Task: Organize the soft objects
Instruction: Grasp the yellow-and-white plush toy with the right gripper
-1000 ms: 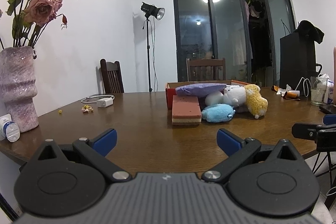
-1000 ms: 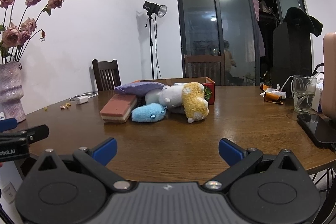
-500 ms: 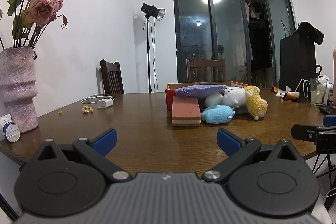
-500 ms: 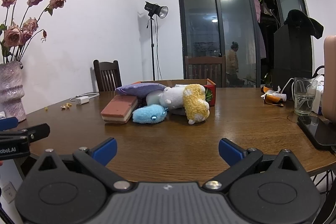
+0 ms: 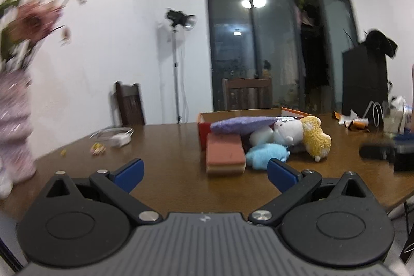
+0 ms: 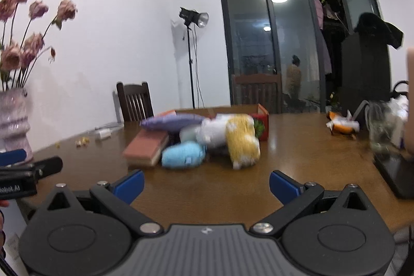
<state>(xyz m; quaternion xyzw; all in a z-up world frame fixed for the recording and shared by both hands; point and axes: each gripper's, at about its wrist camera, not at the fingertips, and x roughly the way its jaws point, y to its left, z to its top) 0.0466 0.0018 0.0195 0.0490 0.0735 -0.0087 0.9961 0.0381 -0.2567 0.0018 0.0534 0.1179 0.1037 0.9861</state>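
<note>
Left wrist view shows the toy pile larger and lower than a moment ago, so I judge I'm closing in for a first pick. My left claw [image 5: 204,172] and right claw [image 6: 206,183] are both spread and empty. Against the box [image 5: 204,127], the sponge [image 5: 224,154] and blue plush [image 5: 266,152] lie ahead, apart from both claws.

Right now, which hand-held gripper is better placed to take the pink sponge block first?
Probably the left hand-held gripper: it is open, and the pink sponge block lies almost straight ahead between its fingers. From the right hand-held gripper, also open, the block sits off to the left.
</note>
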